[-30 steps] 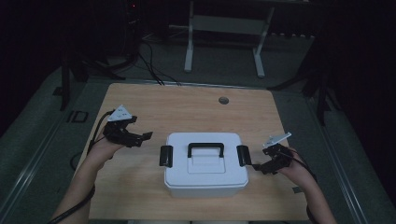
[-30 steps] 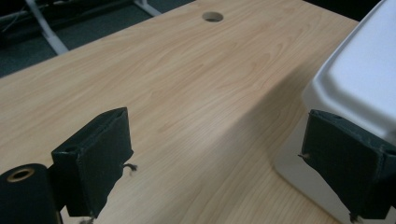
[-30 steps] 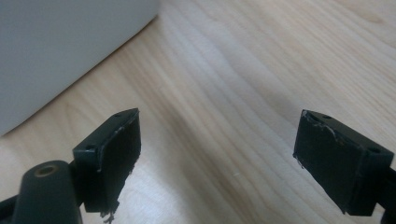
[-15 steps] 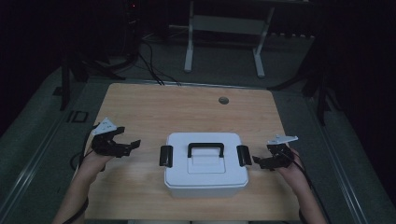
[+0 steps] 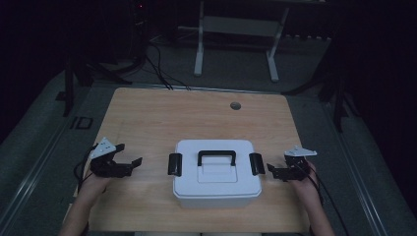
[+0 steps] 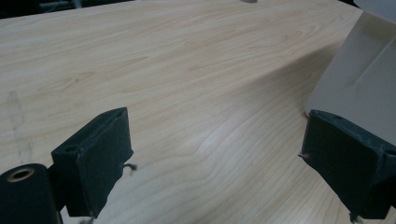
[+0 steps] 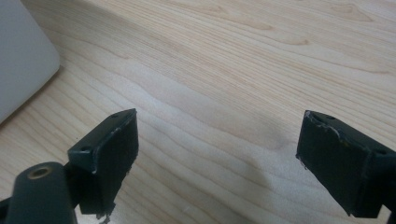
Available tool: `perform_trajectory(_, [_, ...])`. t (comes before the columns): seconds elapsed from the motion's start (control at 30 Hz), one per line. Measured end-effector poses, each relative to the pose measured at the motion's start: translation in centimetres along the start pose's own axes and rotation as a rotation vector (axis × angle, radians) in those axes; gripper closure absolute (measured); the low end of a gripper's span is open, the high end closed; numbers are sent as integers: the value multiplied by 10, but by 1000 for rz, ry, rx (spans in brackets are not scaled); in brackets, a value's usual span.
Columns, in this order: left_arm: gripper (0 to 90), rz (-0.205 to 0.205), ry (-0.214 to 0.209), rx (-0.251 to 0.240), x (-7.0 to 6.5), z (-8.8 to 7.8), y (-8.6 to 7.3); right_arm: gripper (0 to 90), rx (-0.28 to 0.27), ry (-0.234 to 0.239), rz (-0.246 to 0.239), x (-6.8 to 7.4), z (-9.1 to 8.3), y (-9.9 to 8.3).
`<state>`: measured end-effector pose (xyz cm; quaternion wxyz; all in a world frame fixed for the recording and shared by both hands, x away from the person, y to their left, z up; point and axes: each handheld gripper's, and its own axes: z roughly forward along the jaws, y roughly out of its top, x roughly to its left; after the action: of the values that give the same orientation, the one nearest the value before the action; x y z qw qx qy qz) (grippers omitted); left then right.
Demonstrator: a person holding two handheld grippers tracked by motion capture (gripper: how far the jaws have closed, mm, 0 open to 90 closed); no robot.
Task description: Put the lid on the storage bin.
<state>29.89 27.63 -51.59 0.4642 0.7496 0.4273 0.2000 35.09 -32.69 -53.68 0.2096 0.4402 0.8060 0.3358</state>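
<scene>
A white lidded box [image 5: 216, 174] with a black handle [image 5: 216, 157] and a black latch on each side stands at the front middle of the wooden table [image 5: 196, 118]. My left gripper [image 5: 132, 166] lies low on the table left of the box, open, jaws pointing at the left latch [image 5: 174, 164] with a gap between. My right gripper [image 5: 273, 172] sits just right of the right latch [image 5: 256, 163], open. The left gripper [image 6: 219, 158] has bare wood between its jaws and the box wall [image 6: 359, 79] at the right. The right gripper [image 7: 219, 158] is also empty, with the box corner [image 7: 18, 56] at the left.
A small round grommet [image 5: 235, 105] sits near the table's far edge. Behind the table a pale metal stand [image 5: 236, 44] and cables [image 5: 157, 69] rest on the dark floor. The person's forearms come in from the near edge at both front corners.
The left gripper has come back toward the near edge and down to the table. The right gripper has settled lower and slightly outward. The box has not moved.
</scene>
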Motion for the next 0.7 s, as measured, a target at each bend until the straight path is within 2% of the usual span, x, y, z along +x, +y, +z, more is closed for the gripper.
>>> perform_trajectory(0.1, [84,-15,2,-14,0,-3,-7,123,-9,-6,4,1,-1,-3])
perform_trajectory(0.3, [84,-8,19,2,-2,-8,-18,123,-52,-25,51,2,-6,-10])
perform_trajectory(0.43, [84,-23,22,-9,-4,-12,-24,123,-94,-42,82,1,-12,-15])
perform_trajectory(0.53, [84,-41,31,-27,-6,-16,-28,123,-110,-59,80,1,-15,-18])
perform_trajectory(0.7, [84,-44,61,-61,-7,-23,-33,123,-134,-91,87,2,-22,-25])
